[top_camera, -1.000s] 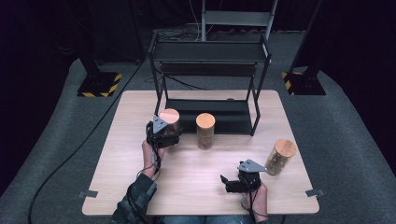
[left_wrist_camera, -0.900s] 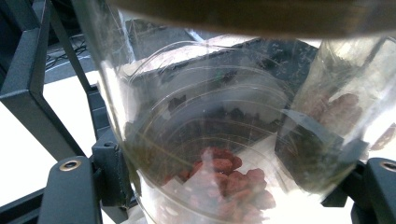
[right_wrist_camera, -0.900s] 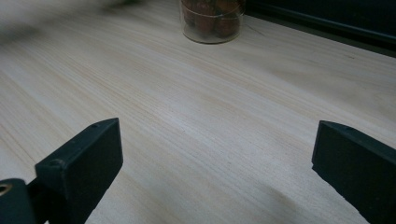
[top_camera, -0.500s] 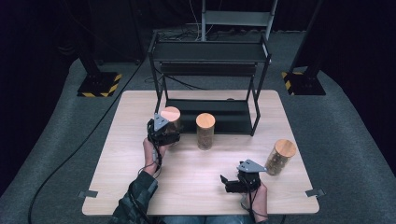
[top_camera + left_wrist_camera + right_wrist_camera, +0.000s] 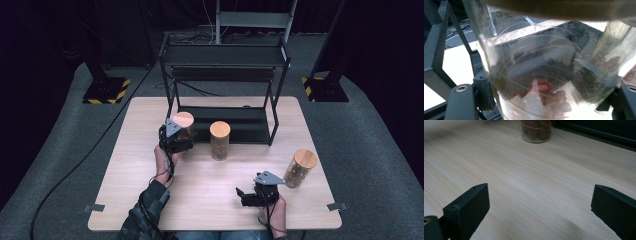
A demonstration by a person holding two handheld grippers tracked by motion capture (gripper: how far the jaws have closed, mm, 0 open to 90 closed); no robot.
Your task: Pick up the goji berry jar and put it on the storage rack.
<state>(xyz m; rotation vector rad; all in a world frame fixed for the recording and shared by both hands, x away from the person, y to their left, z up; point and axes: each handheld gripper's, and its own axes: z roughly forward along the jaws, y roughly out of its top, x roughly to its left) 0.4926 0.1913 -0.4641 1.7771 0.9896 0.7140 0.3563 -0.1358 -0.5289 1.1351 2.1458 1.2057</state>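
Left gripper [image 5: 181, 136] was clamped on a clear jar [image 5: 185, 128] with a wooden lid, held at the front left leg of the black metal rack [image 5: 225, 55], toward the table's [image 5: 135, 165] left half. Left gripper view had that jar [image 5: 544, 75] pinched between both black jaws, glass wall close up, reddish dried bits lying in its bottom and the lid's underside across the top; rack bars showed at the left. Whether the jar stood on the table or was lifted could not be told.

Second jar [image 5: 220, 141], also wood-lidded with brownish contents, stood upright just beside the held one, in front of the rack's lower shelf near the table's middle. Third jar [image 5: 299, 169] stood near the right edge, slightly tilted in view, close to the right gripper [image 5: 245, 196].

Right gripper sat low over the table near the front edge, right of centre, jaws pointing left, spread wide with nothing between them. Right gripper view showed the two jaws far apart over bare wood grain, with the base of a jar [image 5: 537, 130] holding reddish-brown pieces farther off beside the rack's dark bottom rail.

Person's forearms came in from the front edge, a camouflage sleeve [image 5: 147, 215] on the left one.
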